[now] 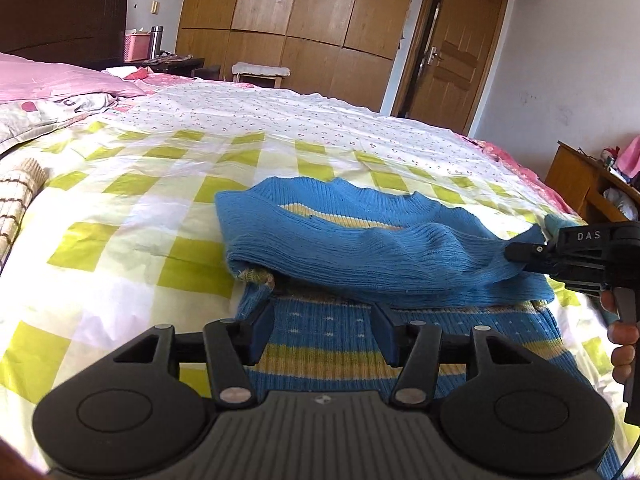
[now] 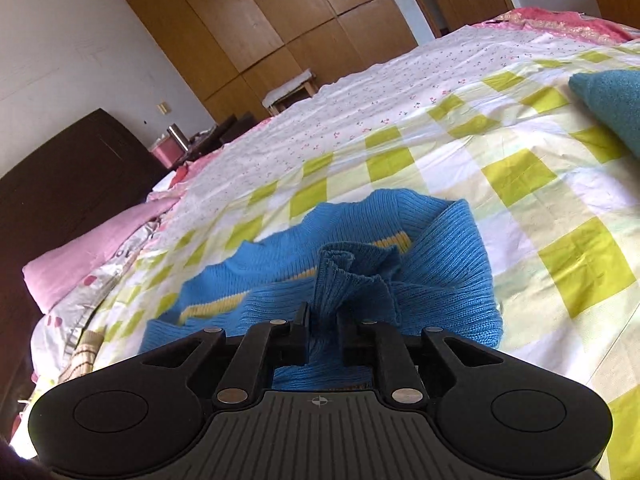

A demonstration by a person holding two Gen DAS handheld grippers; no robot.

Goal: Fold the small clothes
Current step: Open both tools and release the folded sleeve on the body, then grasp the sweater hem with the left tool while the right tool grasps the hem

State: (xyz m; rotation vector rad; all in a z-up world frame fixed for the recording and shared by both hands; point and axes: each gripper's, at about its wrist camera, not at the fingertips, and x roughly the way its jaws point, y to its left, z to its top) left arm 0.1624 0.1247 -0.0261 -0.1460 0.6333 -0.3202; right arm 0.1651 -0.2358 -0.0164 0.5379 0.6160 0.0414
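A small blue knitted sweater [image 1: 360,256] with yellow stripes lies on the bed, its upper part folded over the striped body. My left gripper [image 1: 324,328] is open, just above the sweater's striped lower part, holding nothing. My right gripper [image 2: 322,330] is shut on a bunched blue edge of the sweater [image 2: 344,280]. It also shows at the right of the left wrist view [image 1: 520,252], pinching the sweater's right side, with a hand behind it.
The bed has a green-and-white checked cover [image 1: 140,208] with pink pillows [image 1: 60,80] at the head. A teal garment [image 2: 612,100] lies further out on the bed. A woven mat [image 1: 20,196] lies at the left. A wardrobe, a door and a side table stand beyond.
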